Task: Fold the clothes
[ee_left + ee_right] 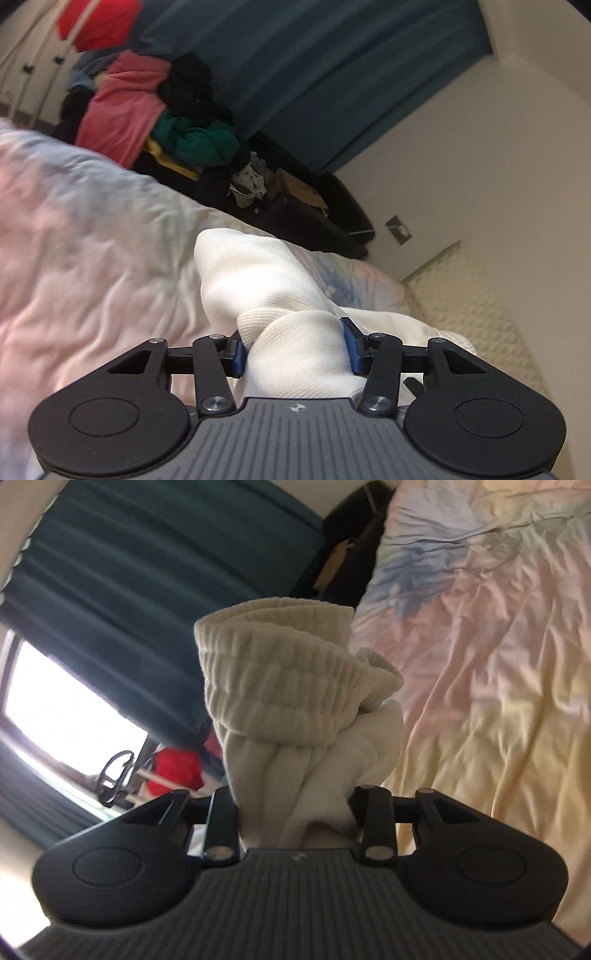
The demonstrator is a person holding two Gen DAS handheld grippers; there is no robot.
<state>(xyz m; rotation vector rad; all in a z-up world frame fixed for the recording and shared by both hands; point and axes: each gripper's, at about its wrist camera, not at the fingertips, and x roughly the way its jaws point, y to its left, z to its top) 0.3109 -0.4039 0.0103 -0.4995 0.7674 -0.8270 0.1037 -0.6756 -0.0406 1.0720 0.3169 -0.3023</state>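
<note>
Here, left gripper (293,349) is clamped on a bunched white ribbed-knit garment (258,288), blue pads (350,345) pressed into the cloth, over a rumpled pastel tie-dye bedsheet (92,236). Right gripper (295,812) is pinched on cream ribbed fabric (291,686) with a thick cuff. Teal curtain (122,572) behind.

Both wrist views sit tilted, close above the rumpled pastel tie-dye bedsheet (92,229) (480,664), sharing it and the pleated teal curtain (314,74) (129,590).
</note>
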